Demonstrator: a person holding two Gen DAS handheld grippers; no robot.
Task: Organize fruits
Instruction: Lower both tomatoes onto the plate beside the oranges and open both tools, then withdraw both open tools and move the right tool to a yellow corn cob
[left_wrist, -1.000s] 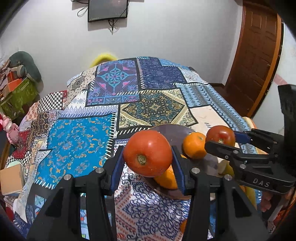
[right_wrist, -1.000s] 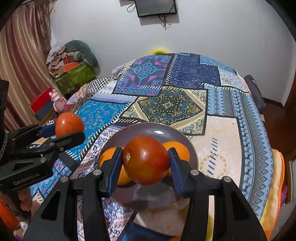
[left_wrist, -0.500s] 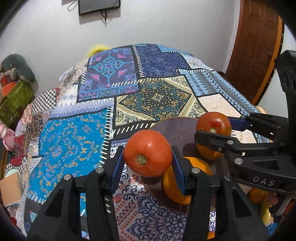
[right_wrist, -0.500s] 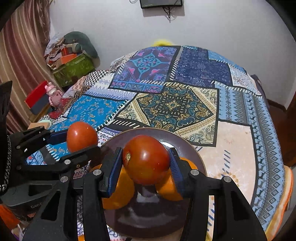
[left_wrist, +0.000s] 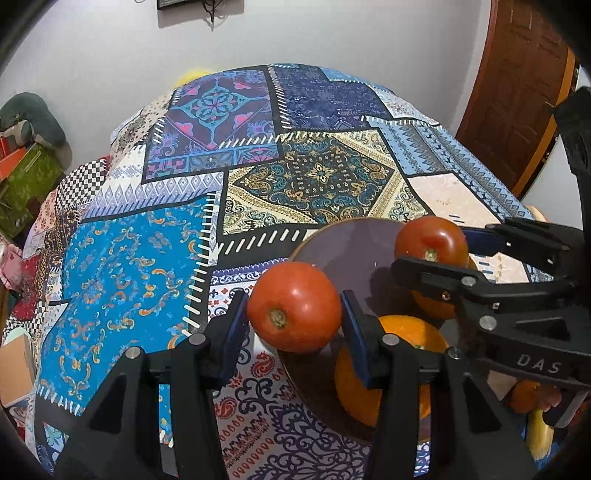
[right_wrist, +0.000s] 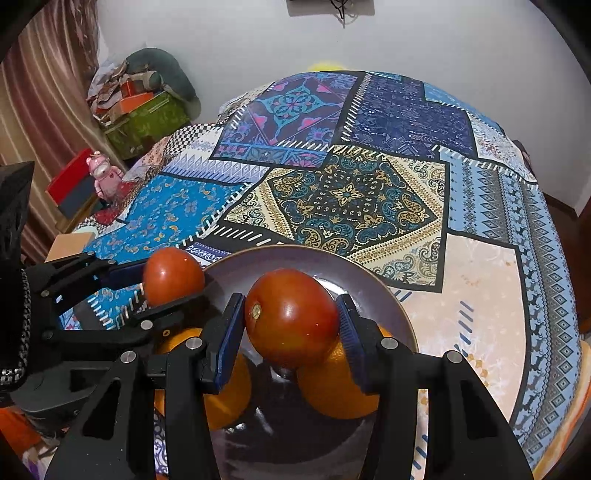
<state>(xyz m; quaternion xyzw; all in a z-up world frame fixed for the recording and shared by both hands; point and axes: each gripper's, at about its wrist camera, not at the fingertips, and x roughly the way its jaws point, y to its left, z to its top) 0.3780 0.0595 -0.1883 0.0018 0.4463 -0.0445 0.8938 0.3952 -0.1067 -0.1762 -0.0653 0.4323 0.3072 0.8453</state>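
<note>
Patchwork bedspread on bed, plate near edge, two oranges in it. Left gripper clamps tomato at plate's left rim; right gripper clamps second tomato above plate. Both tomatoes unplaced.

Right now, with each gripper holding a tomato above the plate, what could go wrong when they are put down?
1. The plate already holds two oranges; a tomato set against them may roll off onto the cloth.
2. The left gripper and right gripper are close together over the plate, so their fingers could collide.
3. The left tomato hangs over the plate's rim, so releasing it there may miss the plate.
</note>
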